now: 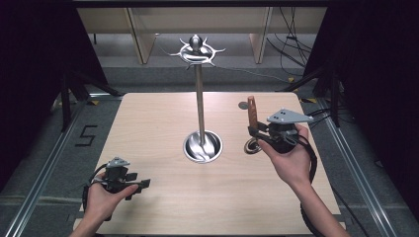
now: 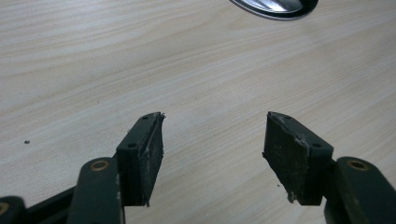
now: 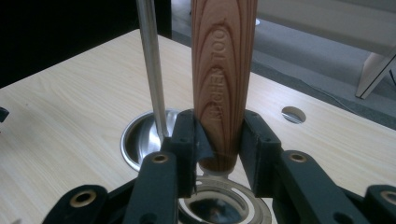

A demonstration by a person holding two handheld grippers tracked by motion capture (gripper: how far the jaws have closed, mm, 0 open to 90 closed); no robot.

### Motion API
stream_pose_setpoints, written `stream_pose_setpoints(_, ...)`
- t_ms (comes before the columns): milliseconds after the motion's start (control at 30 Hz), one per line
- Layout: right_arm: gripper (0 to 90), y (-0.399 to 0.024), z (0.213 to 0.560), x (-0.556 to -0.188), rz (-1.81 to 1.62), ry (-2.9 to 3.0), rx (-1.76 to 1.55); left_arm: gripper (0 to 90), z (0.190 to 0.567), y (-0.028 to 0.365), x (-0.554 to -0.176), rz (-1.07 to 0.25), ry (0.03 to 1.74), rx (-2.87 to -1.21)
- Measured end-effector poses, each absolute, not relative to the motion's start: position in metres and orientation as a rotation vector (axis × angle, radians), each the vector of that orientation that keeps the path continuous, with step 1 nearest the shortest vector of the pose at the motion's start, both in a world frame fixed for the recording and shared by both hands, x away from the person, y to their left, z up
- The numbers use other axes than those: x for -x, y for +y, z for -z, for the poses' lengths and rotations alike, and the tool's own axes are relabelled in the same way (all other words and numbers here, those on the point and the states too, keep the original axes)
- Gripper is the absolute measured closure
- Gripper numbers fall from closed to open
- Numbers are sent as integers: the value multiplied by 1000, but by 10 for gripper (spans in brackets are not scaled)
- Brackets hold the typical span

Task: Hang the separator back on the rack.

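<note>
Right gripper (image 3: pixel 219 151), at about four o'clock from the metal stand (image 1: pixel 200 98) in the high view, clamped on the lower end of a wooden handle (image 3: pixel 223 74). Handle upright, with engraved lettering running lengthwise: "TOO" clear, then something like "KITCHEN", partly worn. Round metal ring (image 3: pixel 224 205) at the handle's lower end, below the jaws; kind of utensil not clear. Stand's round base (image 1: pixel 202 146) at table (image 1: pixel 163 123) centre, hooked crown (image 1: pixel 196 50) at twelve o'clock. Left gripper (image 2: pixel 212 149) at seven o'clock, held low over bare wood, jaws wide apart and empty. A "5" (image 1: pixel 87 135) marked on the floor at nine o'clock.
</note>
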State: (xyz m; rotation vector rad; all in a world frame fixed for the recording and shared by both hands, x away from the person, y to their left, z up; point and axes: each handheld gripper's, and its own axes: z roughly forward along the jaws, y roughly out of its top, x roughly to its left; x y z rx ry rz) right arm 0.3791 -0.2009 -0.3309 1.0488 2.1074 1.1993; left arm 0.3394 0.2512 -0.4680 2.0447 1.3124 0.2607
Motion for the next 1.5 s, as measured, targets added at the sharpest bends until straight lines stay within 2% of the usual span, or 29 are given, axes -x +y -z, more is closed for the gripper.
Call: stream_pose_setpoints(1500, 696, -192, 309, -395, -1219, 2095, -1022, 371, 468, 249, -339, -262, 1315, -2017)
